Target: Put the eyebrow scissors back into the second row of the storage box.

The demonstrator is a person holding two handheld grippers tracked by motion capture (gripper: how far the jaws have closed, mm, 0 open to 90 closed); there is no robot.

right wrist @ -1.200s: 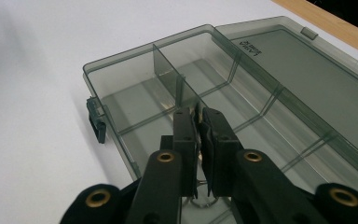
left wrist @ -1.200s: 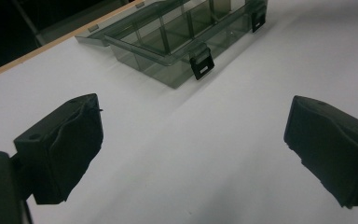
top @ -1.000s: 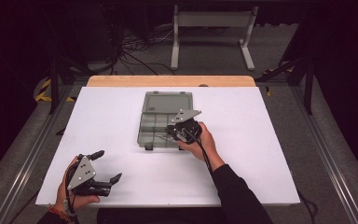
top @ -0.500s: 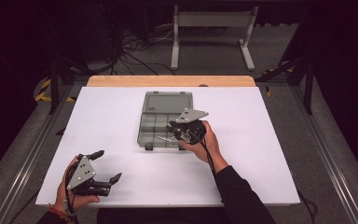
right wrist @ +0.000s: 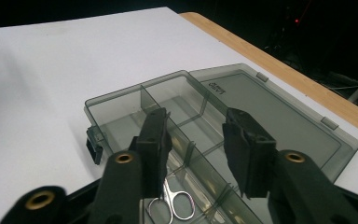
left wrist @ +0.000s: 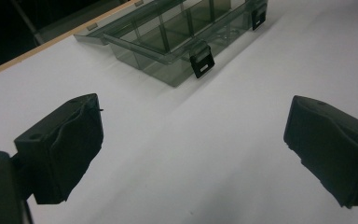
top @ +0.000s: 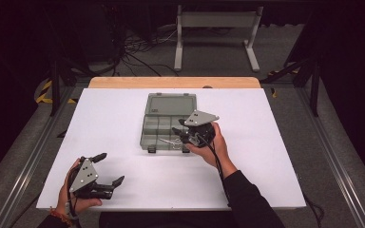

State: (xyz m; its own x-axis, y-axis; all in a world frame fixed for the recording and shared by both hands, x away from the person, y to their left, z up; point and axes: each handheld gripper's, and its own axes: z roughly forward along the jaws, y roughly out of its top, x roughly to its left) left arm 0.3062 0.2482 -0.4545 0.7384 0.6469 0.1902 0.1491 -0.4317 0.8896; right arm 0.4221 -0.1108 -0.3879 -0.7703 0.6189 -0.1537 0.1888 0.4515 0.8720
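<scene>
Resting my left gripper (top: 108,167) wide open and empty on the table (top: 275,142), I hover my right gripper (right wrist: 193,140), half open and empty, above the scissors (right wrist: 175,203) lying in the box (top: 152,124); next I must probably lower and close.

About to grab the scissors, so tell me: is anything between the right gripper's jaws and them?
Nothing visible does. The right gripper hangs open right over the small scissors lying in the compartment box, whose lid lies folded back.
</scene>
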